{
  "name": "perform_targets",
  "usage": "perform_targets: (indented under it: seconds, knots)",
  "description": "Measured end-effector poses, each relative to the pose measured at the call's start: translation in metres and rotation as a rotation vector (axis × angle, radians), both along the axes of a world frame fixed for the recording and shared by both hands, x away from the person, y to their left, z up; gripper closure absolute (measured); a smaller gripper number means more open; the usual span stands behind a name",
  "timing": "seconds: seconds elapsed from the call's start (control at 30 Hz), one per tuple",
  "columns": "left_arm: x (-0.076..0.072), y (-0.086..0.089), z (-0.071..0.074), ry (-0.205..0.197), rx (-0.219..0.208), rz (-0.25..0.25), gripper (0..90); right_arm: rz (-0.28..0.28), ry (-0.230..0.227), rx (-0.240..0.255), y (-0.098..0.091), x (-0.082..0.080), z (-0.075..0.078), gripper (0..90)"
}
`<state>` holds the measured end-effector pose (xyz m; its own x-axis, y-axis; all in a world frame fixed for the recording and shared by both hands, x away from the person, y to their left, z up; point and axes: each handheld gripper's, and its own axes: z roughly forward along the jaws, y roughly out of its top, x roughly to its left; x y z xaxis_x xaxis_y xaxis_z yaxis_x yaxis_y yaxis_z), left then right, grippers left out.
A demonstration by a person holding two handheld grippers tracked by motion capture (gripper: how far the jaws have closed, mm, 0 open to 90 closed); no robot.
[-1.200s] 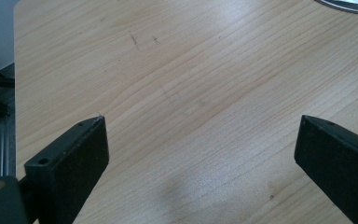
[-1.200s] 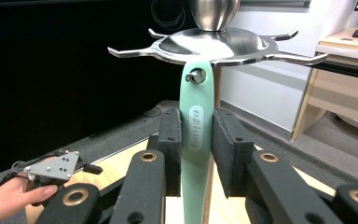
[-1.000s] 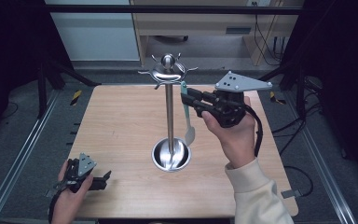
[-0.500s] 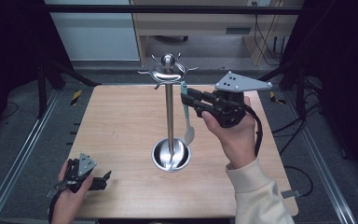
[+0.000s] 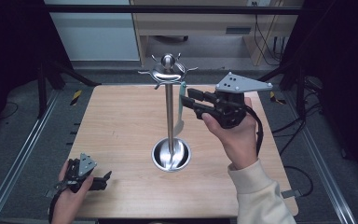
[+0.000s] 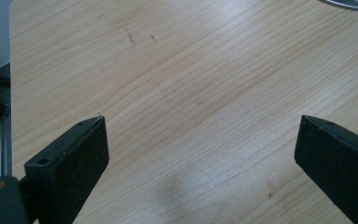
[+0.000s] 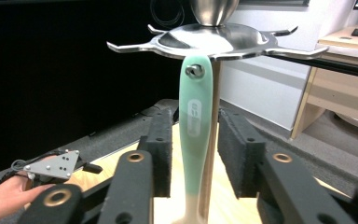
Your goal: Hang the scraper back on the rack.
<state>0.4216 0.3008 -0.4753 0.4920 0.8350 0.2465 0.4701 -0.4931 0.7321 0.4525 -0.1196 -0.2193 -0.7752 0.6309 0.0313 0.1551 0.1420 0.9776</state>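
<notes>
A mint-handled utensil (image 7: 195, 140) is being hung on a hook of the steel stand (image 5: 169, 112); the right gripper (image 7: 195, 151) fingers are flanking it, slightly parted. Withdrawal is probably called for next. The left gripper (image 5: 91, 179) is being rested wide open, empty, on the bench (image 5: 121, 121) well away from the stand.

One wooden table (image 5: 121, 121). One metal stand (image 5: 169, 116) with a round base and hooks at the top. One utensil with a green handle (image 7: 195, 121) hanging from a hook. Two grippers: a left gripper (image 5: 103, 178) and a right gripper (image 5: 189, 98), one in each hand.
</notes>
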Motion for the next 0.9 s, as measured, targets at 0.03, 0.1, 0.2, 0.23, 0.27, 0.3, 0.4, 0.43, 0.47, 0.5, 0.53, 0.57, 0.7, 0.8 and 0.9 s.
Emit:
perform_targets:
  seconds: [0.03,0.1,0.2,0.23,0.27,0.3,0.4,0.43,0.47,0.5,0.53,0.57,0.7,0.8,0.9]
  knots:
    - [0.0,0.0,0.0,0.0,0.0,0.0,2.6,-0.003,0.0,-0.002,0.0,0.0,0.0,63.3]
    - [0.0,0.0,0.0,0.0,0.001,-0.002,2.7,-0.018,-0.001,-0.004,-0.003,-0.001,-0.002,59.6]
    - [0.0,0.0,0.0,0.001,0.002,-0.002,2.7,-0.055,-0.009,-0.007,-0.007,-0.003,-0.003,50.7]
    - [0.0,0.0,0.0,-0.001,0.0,-0.002,2.7,-0.073,-0.014,-0.012,-0.009,-0.004,-0.004,46.7]
    - [0.0,0.0,0.0,0.001,0.0,-0.002,2.7,-0.092,-0.019,-0.014,-0.011,-0.005,-0.005,43.7]
    - [0.0,0.0,0.0,0.003,0.002,-0.002,2.7,-0.111,-0.02,-0.014,-0.014,-0.005,-0.006,41.0]
    - [0.0,-0.001,0.0,0.002,0.004,-0.002,2.7,-0.161,-0.04,-0.008,-0.021,-0.007,-0.01,34.7]
    - [0.0,-0.001,0.0,0.003,0.005,-0.002,2.7,-0.178,-0.043,-0.007,-0.024,-0.008,-0.011,33.2]
    - [0.0,-0.001,0.0,0.001,0.004,-0.003,2.7,-0.194,-0.043,-0.005,-0.026,-0.008,-0.012,31.3]
    - [0.0,-0.001,0.0,0.002,0.004,-0.003,2.7,-0.207,-0.042,-0.002,-0.028,-0.009,-0.014,30.1]
    - [0.0,-0.001,0.0,0.003,0.004,-0.002,2.7,-0.216,-0.043,-0.003,-0.03,-0.01,-0.015,29.3]
    - [0.0,-0.001,0.0,0.002,0.004,-0.002,2.7,-0.224,-0.045,-0.004,-0.032,-0.011,-0.017,27.9]
    - [0.0,-0.001,0.0,0.003,0.006,-0.002,2.7,-0.254,-0.043,-0.026,-0.037,-0.014,-0.025,23.1]
    - [0.0,-0.001,0.0,0.003,0.007,-0.002,2.7,-0.27,-0.045,-0.027,-0.04,-0.017,-0.032,20.7]
    - [0.0,-0.001,0.0,0.002,0.004,-0.002,2.7,-0.28,-0.037,-0.042,-0.042,-0.018,-0.038,17.6]
